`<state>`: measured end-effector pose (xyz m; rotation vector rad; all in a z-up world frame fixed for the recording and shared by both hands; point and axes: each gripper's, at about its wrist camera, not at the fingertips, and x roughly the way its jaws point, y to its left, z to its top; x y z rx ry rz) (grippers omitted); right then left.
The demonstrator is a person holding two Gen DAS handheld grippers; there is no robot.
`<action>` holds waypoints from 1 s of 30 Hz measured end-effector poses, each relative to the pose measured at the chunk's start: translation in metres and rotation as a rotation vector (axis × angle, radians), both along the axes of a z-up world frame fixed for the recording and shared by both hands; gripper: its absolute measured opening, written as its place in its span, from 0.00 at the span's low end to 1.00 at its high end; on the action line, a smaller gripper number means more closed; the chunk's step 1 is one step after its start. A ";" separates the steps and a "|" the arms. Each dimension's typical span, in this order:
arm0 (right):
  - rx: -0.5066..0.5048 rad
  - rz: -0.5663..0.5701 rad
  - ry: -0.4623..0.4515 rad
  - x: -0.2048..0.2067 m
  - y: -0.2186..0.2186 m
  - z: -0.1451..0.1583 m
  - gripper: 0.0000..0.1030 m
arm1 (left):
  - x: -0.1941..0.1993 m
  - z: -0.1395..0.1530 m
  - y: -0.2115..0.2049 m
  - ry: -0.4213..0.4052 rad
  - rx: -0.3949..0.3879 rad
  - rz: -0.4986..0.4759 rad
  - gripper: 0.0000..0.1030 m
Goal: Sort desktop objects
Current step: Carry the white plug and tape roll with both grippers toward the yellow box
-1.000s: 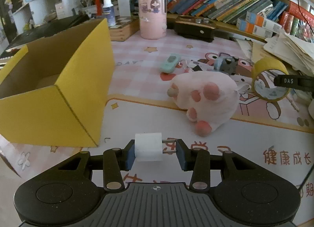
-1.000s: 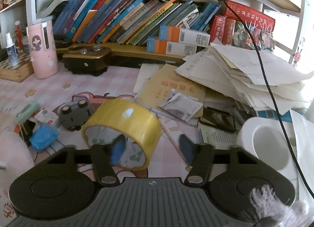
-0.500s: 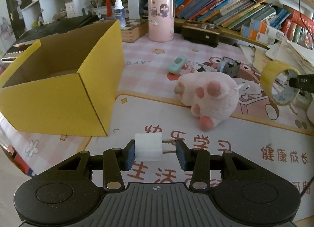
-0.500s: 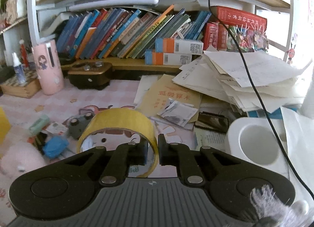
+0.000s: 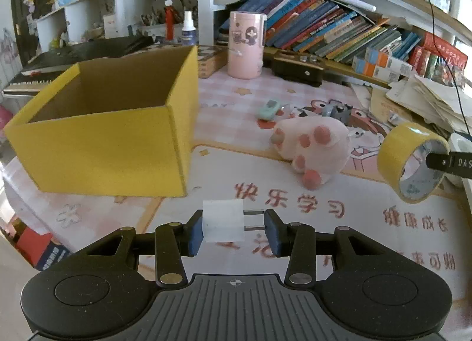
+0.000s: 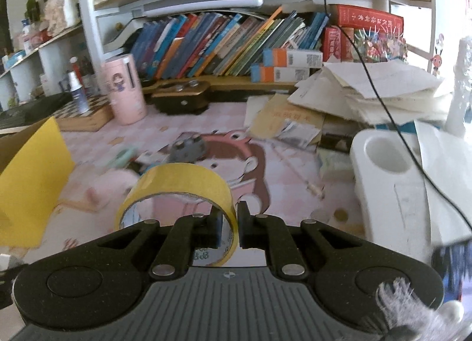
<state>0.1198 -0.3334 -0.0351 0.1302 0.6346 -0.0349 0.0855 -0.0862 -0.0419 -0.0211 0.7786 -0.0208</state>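
My right hand-held gripper (image 6: 229,224) has clamped the yellow tape roll (image 6: 183,184) and lifted it off the counter (image 6: 295,193).

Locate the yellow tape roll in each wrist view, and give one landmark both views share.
Left wrist: the yellow tape roll is at the far right edge, lifted off the mat, pinched by the right gripper.
Right wrist: lower centre, its wall clamped between the right gripper's fingers.
Shared landmark: the pink cylinder in front of the books, upper centre versus left.

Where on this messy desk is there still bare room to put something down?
Bare mat lies in front of the yellow box and pink plush toy, and inside that box. Crowded: the paper pile and small items behind the plush.
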 end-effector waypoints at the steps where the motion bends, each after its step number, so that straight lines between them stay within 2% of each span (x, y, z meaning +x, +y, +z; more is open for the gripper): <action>1: 0.006 0.005 0.003 -0.005 0.005 0.000 0.09 | -0.003 0.001 0.004 -0.001 0.000 -0.001 0.40; 17: 0.069 0.141 0.078 -0.090 0.107 -0.004 0.09 | -0.062 0.010 0.085 -0.021 0.025 0.006 0.40; 30: 0.075 0.228 0.108 -0.119 0.170 -0.009 0.09 | -0.095 0.010 0.142 -0.040 0.023 0.045 0.40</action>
